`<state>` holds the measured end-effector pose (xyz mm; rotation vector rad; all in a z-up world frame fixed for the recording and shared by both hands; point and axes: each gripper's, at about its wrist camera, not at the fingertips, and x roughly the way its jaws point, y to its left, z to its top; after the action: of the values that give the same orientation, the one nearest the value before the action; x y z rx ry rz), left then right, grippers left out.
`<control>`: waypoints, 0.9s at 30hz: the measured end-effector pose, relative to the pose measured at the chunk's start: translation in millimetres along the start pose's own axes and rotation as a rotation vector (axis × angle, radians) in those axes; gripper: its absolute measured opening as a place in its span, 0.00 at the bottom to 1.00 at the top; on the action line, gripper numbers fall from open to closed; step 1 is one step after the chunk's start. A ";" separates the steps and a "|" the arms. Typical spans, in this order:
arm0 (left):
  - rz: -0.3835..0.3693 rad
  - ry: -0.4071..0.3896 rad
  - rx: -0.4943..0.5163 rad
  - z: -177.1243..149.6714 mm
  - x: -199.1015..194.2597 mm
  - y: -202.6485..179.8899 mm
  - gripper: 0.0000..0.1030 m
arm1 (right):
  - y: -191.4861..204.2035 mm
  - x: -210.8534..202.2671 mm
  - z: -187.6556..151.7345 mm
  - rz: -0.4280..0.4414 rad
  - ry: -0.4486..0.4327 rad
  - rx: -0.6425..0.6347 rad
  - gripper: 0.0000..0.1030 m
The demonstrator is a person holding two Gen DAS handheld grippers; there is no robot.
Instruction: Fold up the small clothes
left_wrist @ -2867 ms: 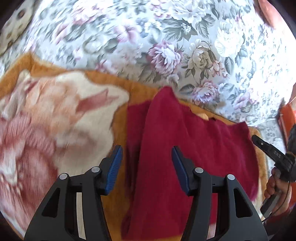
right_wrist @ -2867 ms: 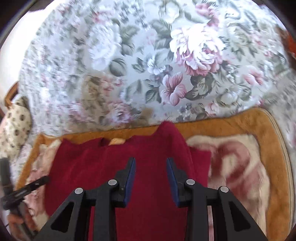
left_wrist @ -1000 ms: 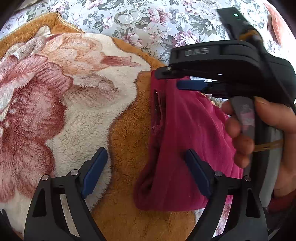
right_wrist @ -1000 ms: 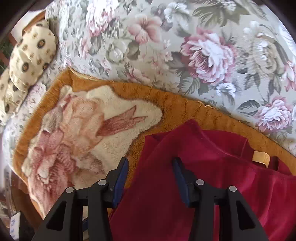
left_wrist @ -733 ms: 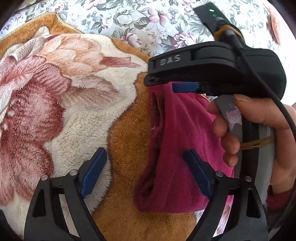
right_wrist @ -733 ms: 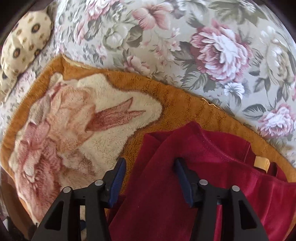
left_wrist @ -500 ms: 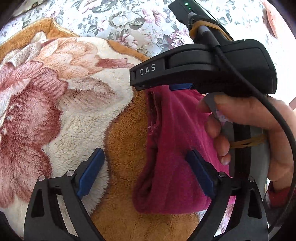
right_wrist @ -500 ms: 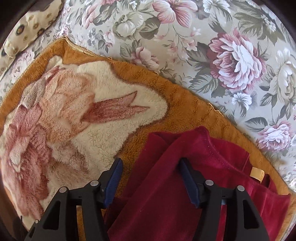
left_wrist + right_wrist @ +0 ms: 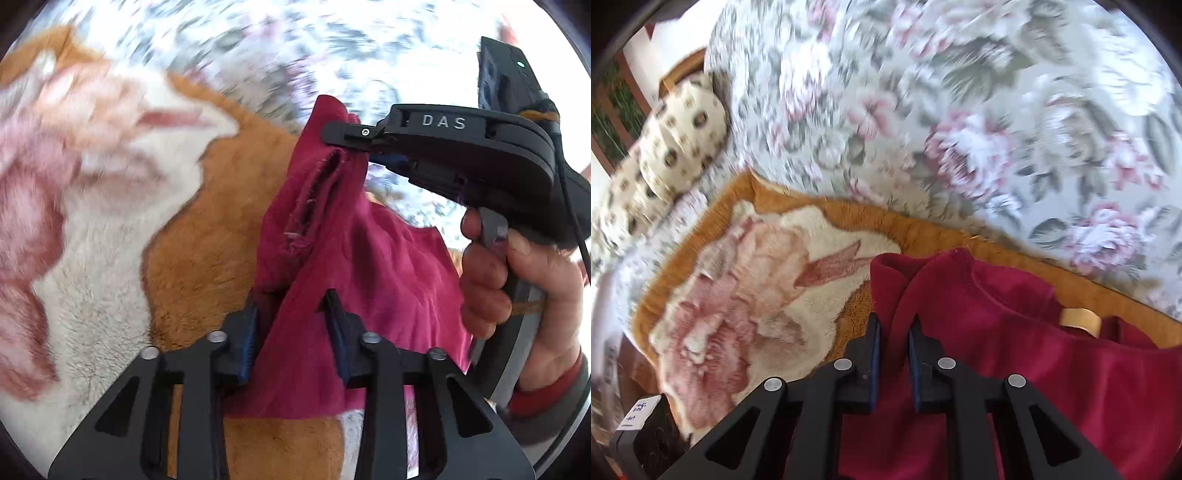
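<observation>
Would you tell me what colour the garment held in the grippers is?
The garment is a plain dark red, more magenta in the left wrist view; the right wrist view shows it best.

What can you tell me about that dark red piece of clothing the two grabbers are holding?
The red garment looks like soft, fleecy knit, with a rounded neckline and a tan label inside the collar. It lies partly on an orange flowered blanket, already folded along one side. The left gripper and right gripper have just been closing and both now pinch that folded edge, lifting it so the cloth bunches and drapes between them. A frayed seam shows in the raised fold.
</observation>
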<state>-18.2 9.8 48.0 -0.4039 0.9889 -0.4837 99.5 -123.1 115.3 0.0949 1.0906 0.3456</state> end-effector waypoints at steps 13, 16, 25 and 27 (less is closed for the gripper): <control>-0.171 0.041 0.302 -11.0 0.6 -149.3 0.26 | -94.0 -138.0 -24.9 -0.009 -0.185 0.085 0.10; -0.188 0.088 0.382 -25.9 21.8 -188.1 0.26 | -133.4 -160.0 -40.6 -0.032 -0.204 0.135 0.10; -0.147 0.239 0.465 -66.5 112.3 -238.3 0.26 | -232.2 -132.8 -87.7 -0.190 -0.109 0.266 0.10; -0.129 0.238 0.477 -70.7 118.1 -241.9 0.26 | -246.0 -118.4 -97.6 -0.194 -0.081 0.301 0.10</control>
<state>-73.9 -262.6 60.0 0.0214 1.0404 -0.8764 20.6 -402.1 110.9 0.2667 1.0554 0.0017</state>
